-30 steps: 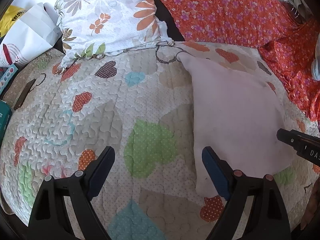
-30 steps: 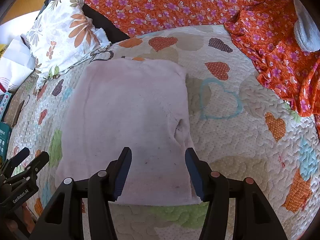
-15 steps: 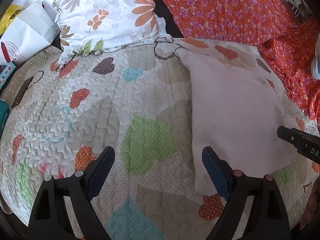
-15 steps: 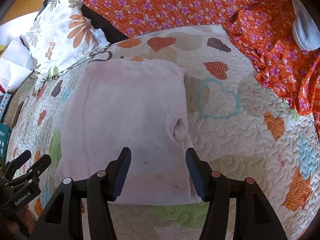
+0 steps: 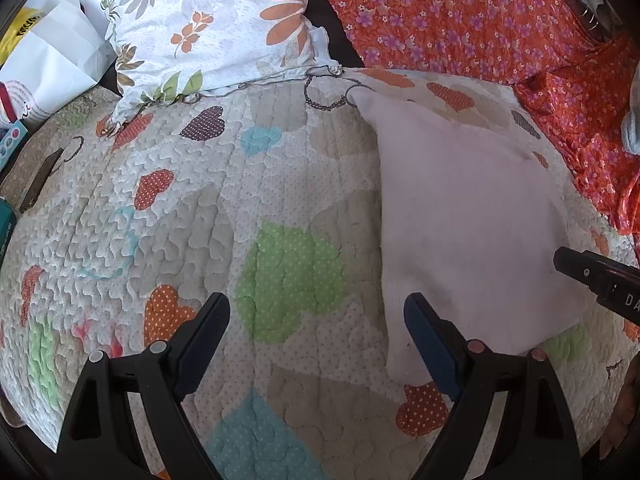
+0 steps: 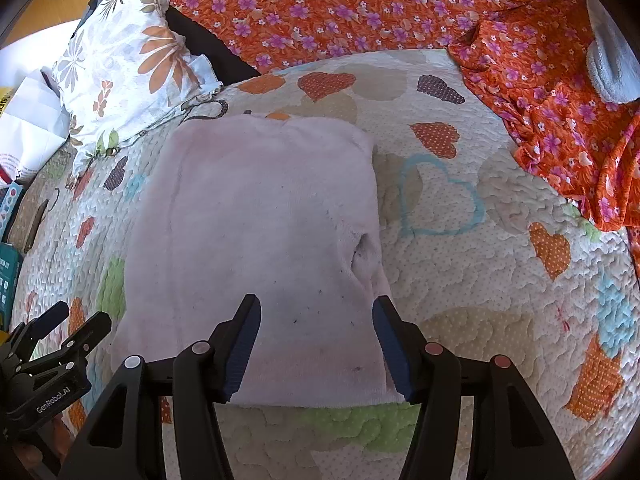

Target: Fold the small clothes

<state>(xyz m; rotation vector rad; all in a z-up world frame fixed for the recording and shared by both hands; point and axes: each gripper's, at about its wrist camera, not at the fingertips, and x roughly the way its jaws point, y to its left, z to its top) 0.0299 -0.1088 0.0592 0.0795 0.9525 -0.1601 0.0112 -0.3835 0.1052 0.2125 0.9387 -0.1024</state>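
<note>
A pale pink fleece garment [image 6: 256,216] lies flat and folded on the heart-patterned quilt [image 6: 480,280]. In the left wrist view it [image 5: 468,224] lies to the right. My left gripper [image 5: 316,312] is open and empty above the quilt, its right finger at the garment's near left edge. My right gripper [image 6: 316,316] is open and empty above the garment's near edge. The left gripper also shows at the lower left of the right wrist view [image 6: 60,328], and the right gripper's finger shows at the right of the left wrist view [image 5: 592,272].
A floral white pillow [image 5: 216,24] lies at the back left. An orange flowered sheet [image 6: 360,8] covers the back and right. A white paper bag [image 5: 52,60] and a teal box [image 6: 8,280] are at the left edge. A grey item [image 6: 612,68] lies far right.
Both grippers have drifted slightly; the views shift a little. The garment has not moved and both grippers stay open.
</note>
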